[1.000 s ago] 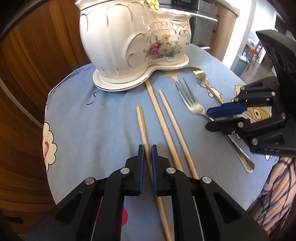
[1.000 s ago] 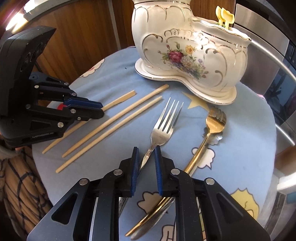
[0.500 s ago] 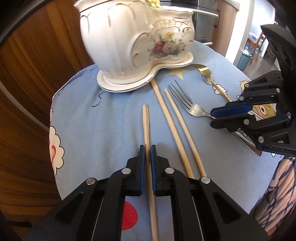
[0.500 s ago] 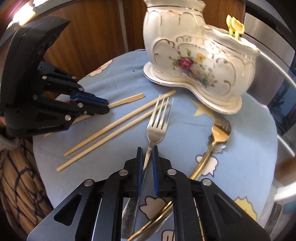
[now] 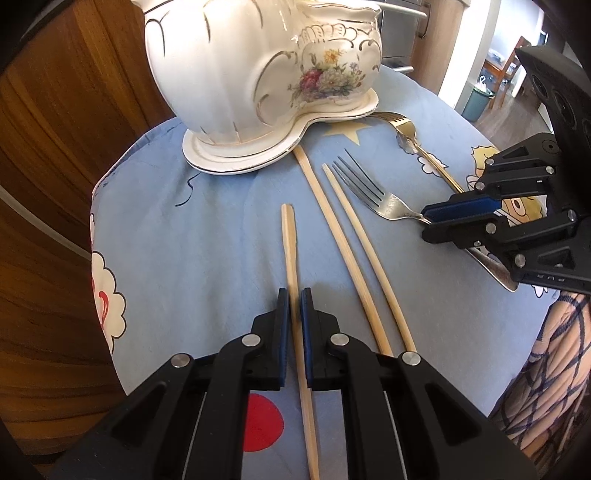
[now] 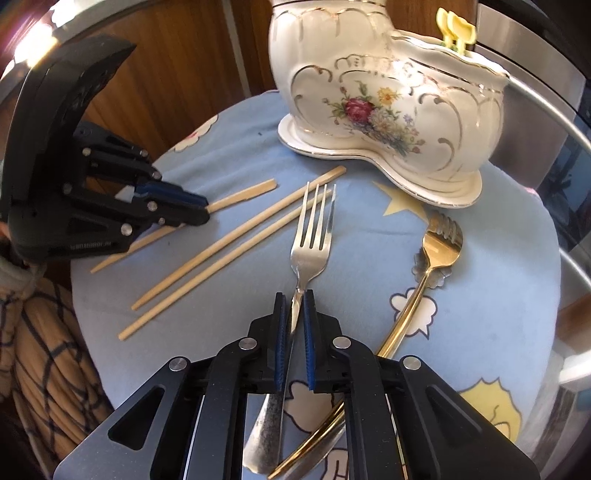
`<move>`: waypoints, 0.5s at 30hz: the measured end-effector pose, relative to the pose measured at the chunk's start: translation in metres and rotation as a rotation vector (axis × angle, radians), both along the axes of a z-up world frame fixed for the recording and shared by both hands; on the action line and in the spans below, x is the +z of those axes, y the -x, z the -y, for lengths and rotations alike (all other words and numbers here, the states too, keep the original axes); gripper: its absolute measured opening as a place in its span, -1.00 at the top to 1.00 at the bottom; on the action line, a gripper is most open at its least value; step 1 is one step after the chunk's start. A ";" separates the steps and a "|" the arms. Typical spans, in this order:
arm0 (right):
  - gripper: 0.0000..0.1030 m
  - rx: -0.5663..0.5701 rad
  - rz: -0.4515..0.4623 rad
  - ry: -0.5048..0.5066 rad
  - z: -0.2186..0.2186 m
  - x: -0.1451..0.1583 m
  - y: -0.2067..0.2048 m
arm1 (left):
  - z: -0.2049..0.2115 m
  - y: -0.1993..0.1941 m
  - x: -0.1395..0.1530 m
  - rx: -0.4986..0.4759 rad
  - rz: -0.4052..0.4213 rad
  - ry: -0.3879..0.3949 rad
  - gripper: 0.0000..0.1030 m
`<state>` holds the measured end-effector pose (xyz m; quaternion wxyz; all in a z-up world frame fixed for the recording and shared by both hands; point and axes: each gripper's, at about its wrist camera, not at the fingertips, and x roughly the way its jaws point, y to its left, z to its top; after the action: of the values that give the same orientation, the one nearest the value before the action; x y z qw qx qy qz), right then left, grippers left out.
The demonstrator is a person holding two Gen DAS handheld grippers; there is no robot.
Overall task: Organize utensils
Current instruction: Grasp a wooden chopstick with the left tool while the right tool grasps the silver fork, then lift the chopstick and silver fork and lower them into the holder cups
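Observation:
My left gripper (image 5: 294,295) is shut on a single bamboo chopstick (image 5: 290,240) and holds it over the blue cloth; it also shows in the right wrist view (image 6: 201,210). My right gripper (image 6: 294,297) is shut on the neck of a silver fork (image 6: 312,236), which is lifted with its tines pointing at the holder; it also shows in the left wrist view (image 5: 428,218). Two more chopsticks (image 5: 351,236) lie side by side on the cloth. A gold fork (image 6: 436,251) lies to the right. The white floral ceramic utensil holder (image 5: 266,74) stands at the back.
The round table's blue cartoon-print cloth (image 5: 192,251) drops off at the left and near edges. Wooden cabinets (image 5: 55,147) are at the left, a steel appliance (image 6: 546,74) behind the holder. Yellow utensil tips (image 6: 456,26) stick out of the holder.
Both grippers closed on their utensils, the left on the chopstick, the right on the silver fork, and moved toward the holder. The fork swung to point at the holder.

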<state>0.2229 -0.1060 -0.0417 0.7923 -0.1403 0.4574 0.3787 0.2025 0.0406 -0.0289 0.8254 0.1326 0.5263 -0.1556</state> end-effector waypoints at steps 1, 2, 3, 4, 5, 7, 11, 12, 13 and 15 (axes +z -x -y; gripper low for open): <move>0.83 -0.006 0.000 -0.007 0.004 0.001 0.000 | 0.001 0.001 0.000 -0.001 0.010 -0.009 0.87; 0.84 -0.013 0.001 -0.015 0.007 0.003 0.000 | 0.001 0.003 0.000 0.000 0.018 -0.013 0.88; 0.86 -0.021 0.005 -0.033 0.010 0.006 0.000 | 0.001 0.004 0.001 0.006 0.026 -0.014 0.89; 0.88 -0.025 0.009 -0.046 0.012 0.010 0.001 | 0.001 0.005 0.002 0.012 0.035 -0.015 0.90; 0.88 -0.028 0.016 -0.061 0.014 0.014 0.002 | 0.005 0.004 0.002 0.018 0.042 -0.015 0.90; 0.88 -0.034 0.034 -0.085 0.016 0.022 0.003 | 0.000 0.006 0.008 0.045 0.076 -0.004 0.90; 0.88 -0.041 0.052 -0.124 0.022 0.033 0.005 | -0.015 0.009 0.031 0.105 0.166 0.060 0.90; 0.88 -0.042 0.060 -0.134 0.023 0.036 0.006 | -0.018 0.010 0.037 0.115 0.192 0.080 0.90; 0.88 -0.044 0.067 -0.144 0.026 0.040 0.006 | -0.021 0.011 0.045 0.127 0.222 0.103 0.90; 0.88 -0.050 0.080 -0.162 0.032 0.046 0.007 | -0.024 0.014 0.057 0.146 0.277 0.138 0.90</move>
<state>0.2158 -0.1380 0.0043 0.8278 -0.0794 0.3966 0.3888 0.1888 0.0646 0.0282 0.9063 0.0574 0.4037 -0.1110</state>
